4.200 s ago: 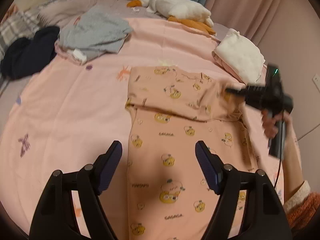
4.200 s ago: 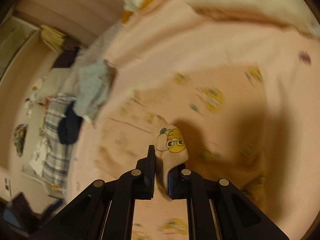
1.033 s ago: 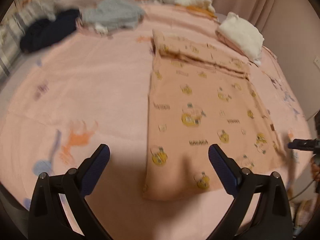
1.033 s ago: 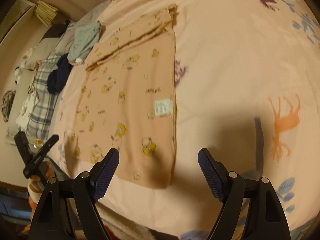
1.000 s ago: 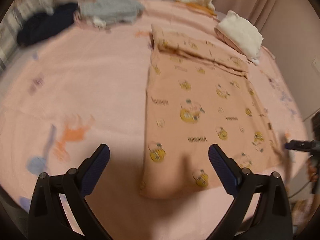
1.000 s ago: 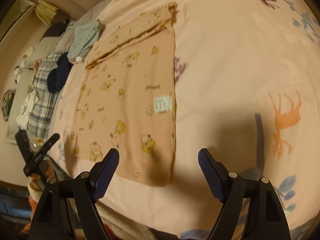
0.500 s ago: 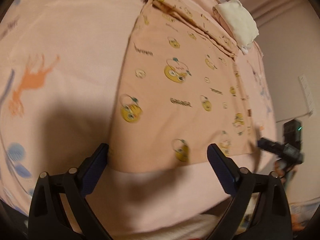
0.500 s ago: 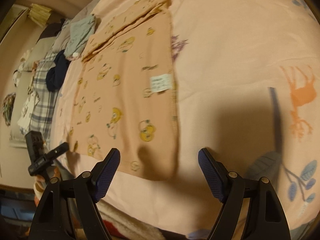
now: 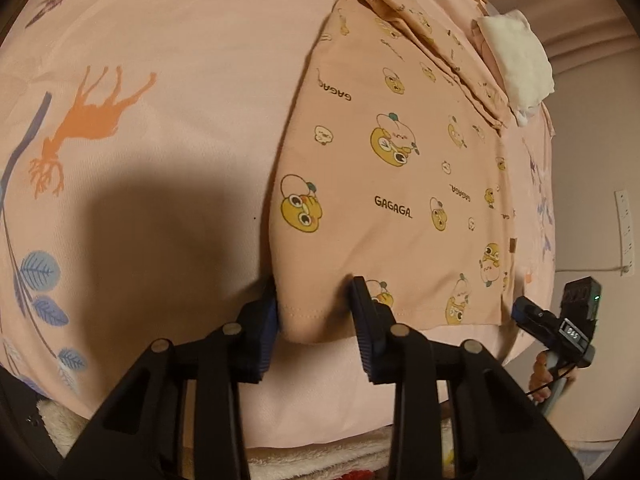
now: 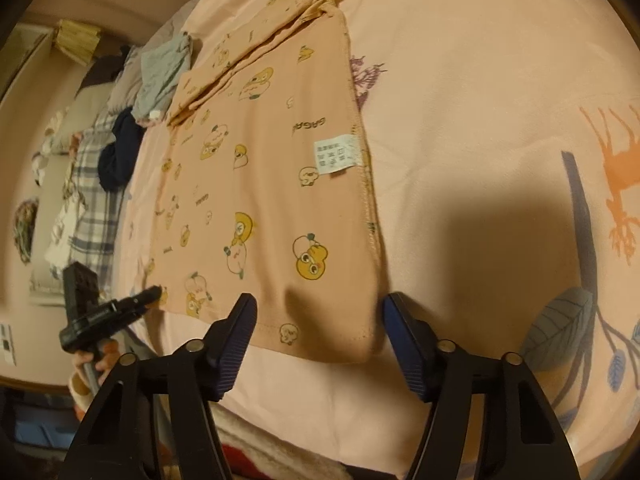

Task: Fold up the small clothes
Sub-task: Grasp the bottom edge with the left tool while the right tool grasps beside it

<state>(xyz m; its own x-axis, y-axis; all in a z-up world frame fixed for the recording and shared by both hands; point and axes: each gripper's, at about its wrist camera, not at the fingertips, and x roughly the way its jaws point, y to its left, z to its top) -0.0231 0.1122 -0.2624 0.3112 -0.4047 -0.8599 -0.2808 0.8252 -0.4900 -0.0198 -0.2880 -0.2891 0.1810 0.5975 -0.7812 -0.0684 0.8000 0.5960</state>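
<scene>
A peach cartoon-print garment [image 9: 400, 184] lies flat on the pink bedsheet [image 9: 168, 40], its sleeves already folded across the far end and its hem at the near edge of the bed.

The left gripper [image 9: 316, 312] sits at the near left corner of that hem. Its fingers [image 9: 364, 312] are partly open and straddle the corner, with the cloth bunched up between them; they look to be touching the fabric but not yet pinching it.

The right gripper [image 10: 318, 332] is at the near right corner, by the stitched side seam. Its fingers [image 10: 400, 328] stand wide apart on either side of the corner and grip nothing.

The garment looks like thin, soft knit: light, limp and quick to wrinkle or sag in the middle when lifted. I judge the two hem corners to be the right places to take hold, each pinch catching both layers so that the back layer does not slip away.

A care label [image 10: 335, 155] lies near the right seam. Folded white cloth [image 9: 516, 60] sits far right, and grey clothes [image 10: 164, 68] lie further back.
</scene>
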